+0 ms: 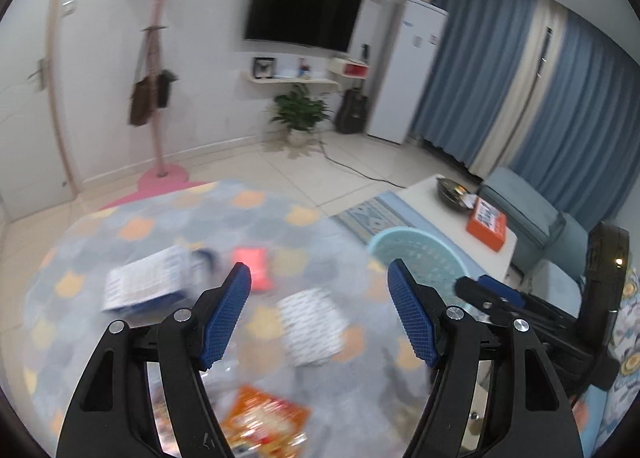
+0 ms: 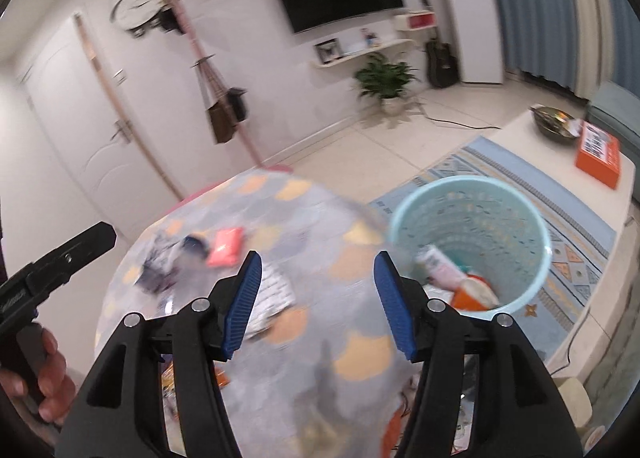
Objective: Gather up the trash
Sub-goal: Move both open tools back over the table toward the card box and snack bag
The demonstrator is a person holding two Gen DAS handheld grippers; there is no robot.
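Note:
Trash lies scattered on a round grey rug [image 1: 168,218] with orange cat shapes: a red packet [image 1: 254,264], a white-and-blue box [image 1: 148,282], a patterned white packet [image 1: 312,324] and an orange wrapper [image 1: 260,418]. A pale blue mesh bin [image 2: 472,218] stands at the rug's right edge and holds a pink-white tube and an orange packet [image 2: 474,292]. My left gripper [image 1: 320,298] is open and empty above the rug. My right gripper [image 2: 318,286] is open and empty, just left of the bin. The red packet [image 2: 226,246] also shows in the right wrist view.
A white low table [image 1: 440,210] with an orange box [image 1: 486,222] and a bowl stands to the right, on a blue patterned mat. A blue sofa [image 1: 524,210] is beyond it. A pink coat stand [image 1: 160,98], plant [image 1: 300,114] and guitar line the far wall.

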